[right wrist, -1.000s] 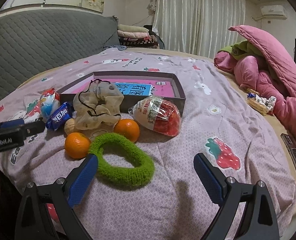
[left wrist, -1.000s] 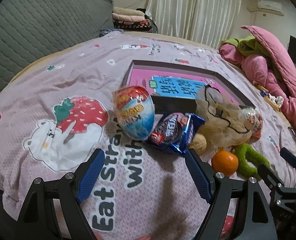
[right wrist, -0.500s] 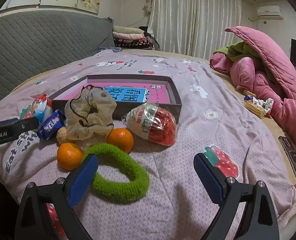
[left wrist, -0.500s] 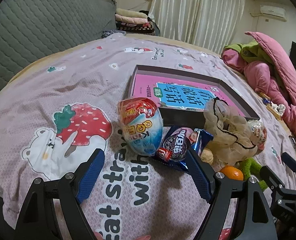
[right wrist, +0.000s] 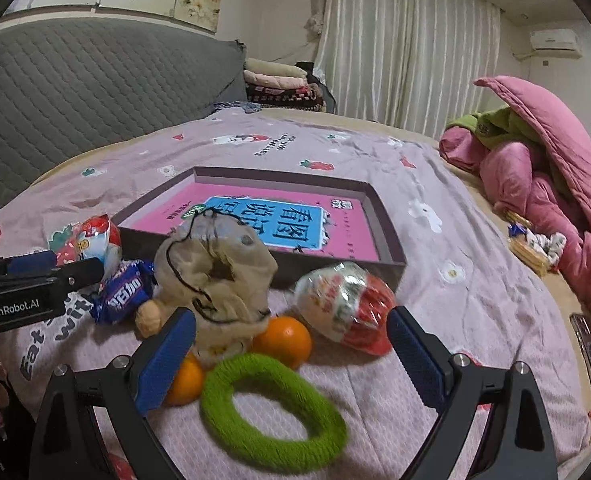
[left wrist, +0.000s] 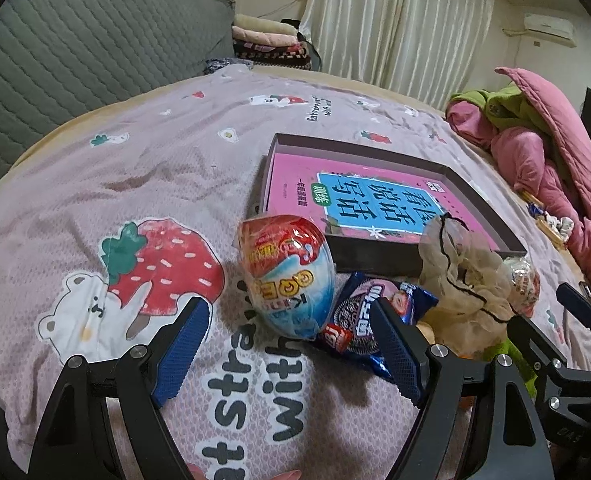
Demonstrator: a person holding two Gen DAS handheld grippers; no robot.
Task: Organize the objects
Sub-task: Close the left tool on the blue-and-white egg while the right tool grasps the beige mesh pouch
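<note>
Blue-and-red foil egg (left wrist: 285, 276) just outside dark shallow cardboard box (left wrist: 379, 256) near wall, left gripper (left wrist: 291, 344) spread wide before it, right gripper (right wrist: 291, 356) likewise gaping over green fuzzy ring (right wrist: 273, 404), bare bedspread (left wrist: 135, 168) beyond box's left edge.

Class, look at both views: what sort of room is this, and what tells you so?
Most likely a bedroom at home. The things lie on a printed bedspread, pink quilts are heaped to one side, and folded blankets are stacked by the curtains.
</note>
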